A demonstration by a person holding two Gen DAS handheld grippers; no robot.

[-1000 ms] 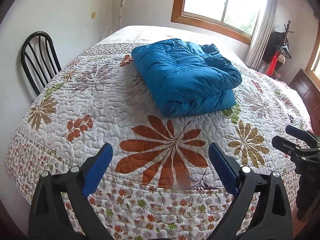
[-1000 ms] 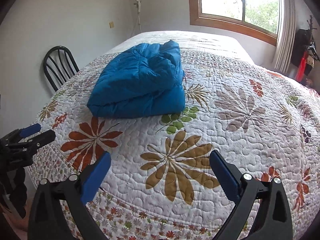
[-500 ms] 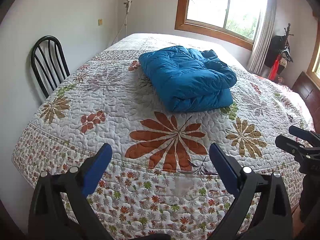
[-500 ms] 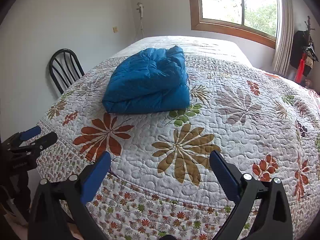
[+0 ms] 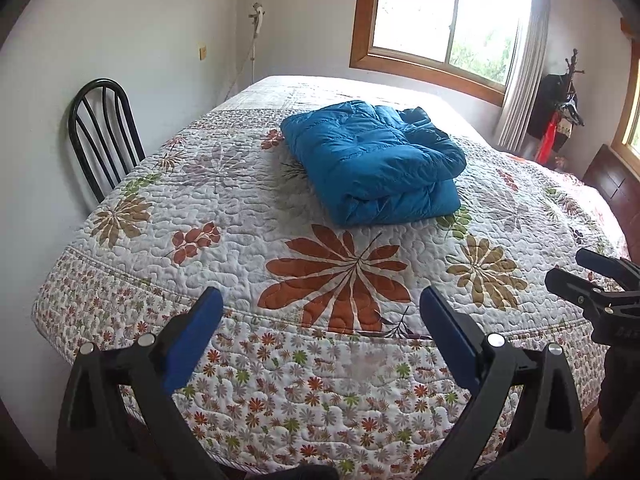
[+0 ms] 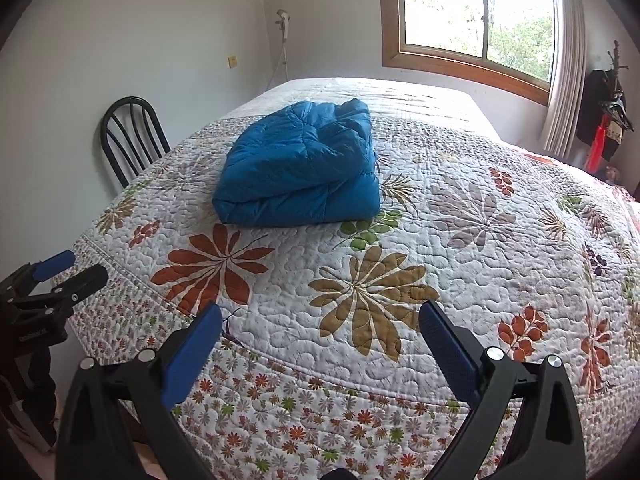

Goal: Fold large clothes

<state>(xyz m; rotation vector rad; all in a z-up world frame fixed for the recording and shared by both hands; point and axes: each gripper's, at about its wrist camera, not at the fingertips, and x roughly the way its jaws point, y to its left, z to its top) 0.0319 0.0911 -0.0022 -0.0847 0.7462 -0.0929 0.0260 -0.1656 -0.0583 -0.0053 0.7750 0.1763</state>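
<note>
A bed (image 5: 120,280) under a white floral quilted bedspread (image 5: 240,216) carries a folded blue puffer jacket (image 5: 372,164), lying on the quilt near its middle.

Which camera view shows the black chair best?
The left wrist view: the black chair shows its whole curved back against the wall. In the right wrist view the chair appears smaller, its lower part hidden behind the bed.

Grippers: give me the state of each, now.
Left gripper: open, holding nothing, off the bed's edge.
Right gripper: open, holding nothing.
</note>
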